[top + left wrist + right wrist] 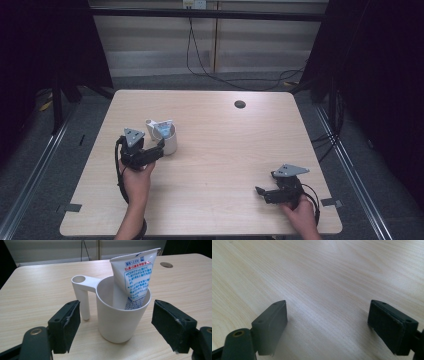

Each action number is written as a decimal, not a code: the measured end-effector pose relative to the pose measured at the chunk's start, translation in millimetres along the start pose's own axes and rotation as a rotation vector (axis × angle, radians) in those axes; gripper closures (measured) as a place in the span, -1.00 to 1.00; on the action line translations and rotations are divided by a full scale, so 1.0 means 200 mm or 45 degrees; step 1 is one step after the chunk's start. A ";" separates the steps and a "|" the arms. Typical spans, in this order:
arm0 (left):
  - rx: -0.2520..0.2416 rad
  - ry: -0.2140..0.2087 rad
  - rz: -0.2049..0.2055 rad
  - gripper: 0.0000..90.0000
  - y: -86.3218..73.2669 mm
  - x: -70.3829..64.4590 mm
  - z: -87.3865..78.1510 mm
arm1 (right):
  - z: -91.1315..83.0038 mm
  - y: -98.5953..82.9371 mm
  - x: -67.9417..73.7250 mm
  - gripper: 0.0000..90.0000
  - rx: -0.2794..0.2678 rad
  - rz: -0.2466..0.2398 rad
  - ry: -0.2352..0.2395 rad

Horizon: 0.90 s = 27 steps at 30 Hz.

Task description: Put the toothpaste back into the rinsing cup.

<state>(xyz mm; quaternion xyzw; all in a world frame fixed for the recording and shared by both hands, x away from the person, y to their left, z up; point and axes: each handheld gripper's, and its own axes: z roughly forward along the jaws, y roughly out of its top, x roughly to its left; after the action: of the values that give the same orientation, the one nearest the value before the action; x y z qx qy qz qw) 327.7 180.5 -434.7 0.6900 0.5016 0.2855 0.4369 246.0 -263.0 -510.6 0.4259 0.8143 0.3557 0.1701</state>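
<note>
my left gripper (116,322) is spread wide with nothing in it, one jaw on each side of the cup (122,315) and neither pad touching it. the cup stands upright on the table (225,150), on my left half, with a tube (136,277) leaning inside against its far rim. my right gripper (328,327) is spread wide too, bare, low over plain wood near the right front corner, well apart from the cup.

the cup looks like thin white plastic: light, smooth, probably slick, and likely to flex if squeezed hard. i'd judge the best hold is across the body below the rim, pads square on the wall, gently. the handle (82,297) sits at the left jaw's side and could catch it. the tube is soft and top-heavy, so a tilt may tip it out or topple the light cup.
</note>
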 end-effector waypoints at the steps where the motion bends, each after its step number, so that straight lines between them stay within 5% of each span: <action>1: 0.003 0.001 -0.001 -0.49 0.00 0.00 0.00 | 0.00 0.00 0.00 -0.66 0.000 0.000 0.000; 27: 0.082 -0.023 0.017 -0.54 -0.16 0.06 -0.05 | 0.00 0.00 0.00 -0.66 0.000 0.000 0.000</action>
<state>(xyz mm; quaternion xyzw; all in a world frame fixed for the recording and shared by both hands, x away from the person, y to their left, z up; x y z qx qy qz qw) 309.8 197.4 -458.7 0.7096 0.5019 0.2657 0.4170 246.0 -263.0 -510.6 0.4261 0.8143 0.3557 0.1700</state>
